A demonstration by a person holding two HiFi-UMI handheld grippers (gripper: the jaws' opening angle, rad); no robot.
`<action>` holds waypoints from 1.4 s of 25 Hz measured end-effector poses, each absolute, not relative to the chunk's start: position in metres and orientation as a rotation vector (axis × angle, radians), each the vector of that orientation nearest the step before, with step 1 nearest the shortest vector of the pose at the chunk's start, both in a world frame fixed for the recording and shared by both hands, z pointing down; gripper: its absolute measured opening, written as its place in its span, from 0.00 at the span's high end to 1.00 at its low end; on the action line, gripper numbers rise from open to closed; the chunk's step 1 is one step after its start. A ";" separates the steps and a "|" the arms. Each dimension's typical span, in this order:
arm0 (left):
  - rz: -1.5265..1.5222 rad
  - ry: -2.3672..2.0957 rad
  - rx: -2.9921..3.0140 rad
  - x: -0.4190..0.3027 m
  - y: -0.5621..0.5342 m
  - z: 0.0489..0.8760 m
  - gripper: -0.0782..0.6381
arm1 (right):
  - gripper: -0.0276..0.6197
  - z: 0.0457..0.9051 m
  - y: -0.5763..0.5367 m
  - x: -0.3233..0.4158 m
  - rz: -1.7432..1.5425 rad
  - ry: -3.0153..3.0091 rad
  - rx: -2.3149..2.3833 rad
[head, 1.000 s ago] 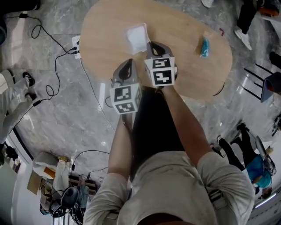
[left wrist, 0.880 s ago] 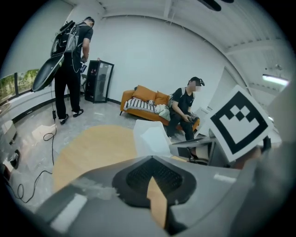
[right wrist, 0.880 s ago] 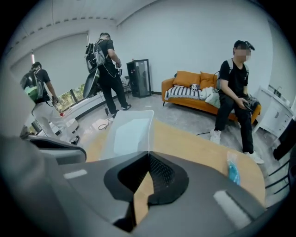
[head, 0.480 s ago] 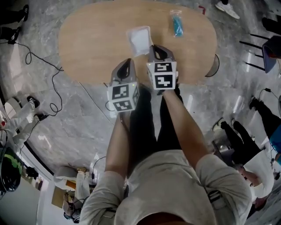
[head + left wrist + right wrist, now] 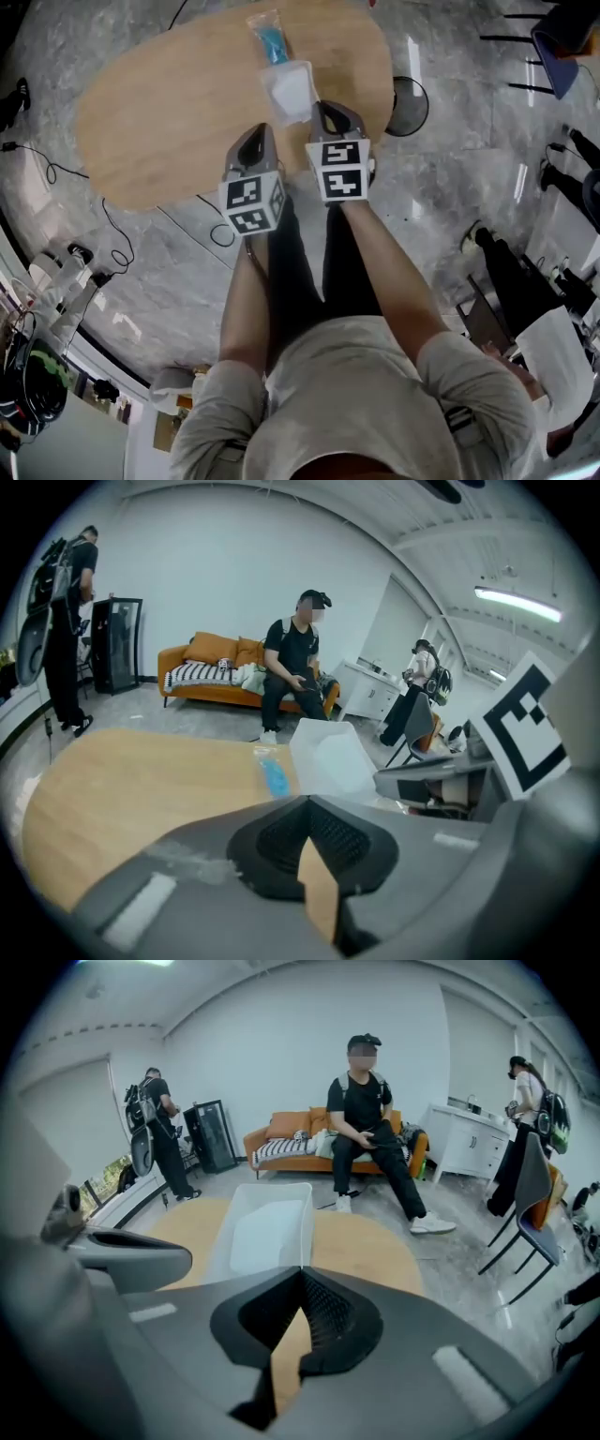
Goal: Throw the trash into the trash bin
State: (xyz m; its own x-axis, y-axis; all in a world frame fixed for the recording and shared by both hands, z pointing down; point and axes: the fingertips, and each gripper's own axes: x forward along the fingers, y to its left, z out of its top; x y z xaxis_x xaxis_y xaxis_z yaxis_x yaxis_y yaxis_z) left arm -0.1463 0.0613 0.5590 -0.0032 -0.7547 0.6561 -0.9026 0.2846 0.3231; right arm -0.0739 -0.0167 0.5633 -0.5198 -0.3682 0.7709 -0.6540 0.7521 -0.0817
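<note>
Right claw [image 5: 300, 1271] clenched on the near rim of a white plastic tub [image 5: 267, 1227], which sits at 12 o'clock of the claw over the desk [image 5: 169, 112] edge. Left claw [image 5: 305, 801] clenched shut, nothing in it, at 9 o'clock of the right. Blue packet [image 5: 272, 39] lies on the desk, 11 o'clock of the tub. Dark round container [image 5: 410, 103] on the floor at 3 o'clock.

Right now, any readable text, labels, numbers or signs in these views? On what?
No text can be read in any view.
Left marker cube, right marker cube: black-and-white square patterns only, no letters.
Blue packet: any print too small to read.
White container: no print visible.
</note>
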 end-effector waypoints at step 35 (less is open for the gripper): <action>0.597 -1.214 1.788 0.231 -0.151 0.731 0.87 | 0.94 0.741 -0.179 0.318 0.887 -1.821 1.199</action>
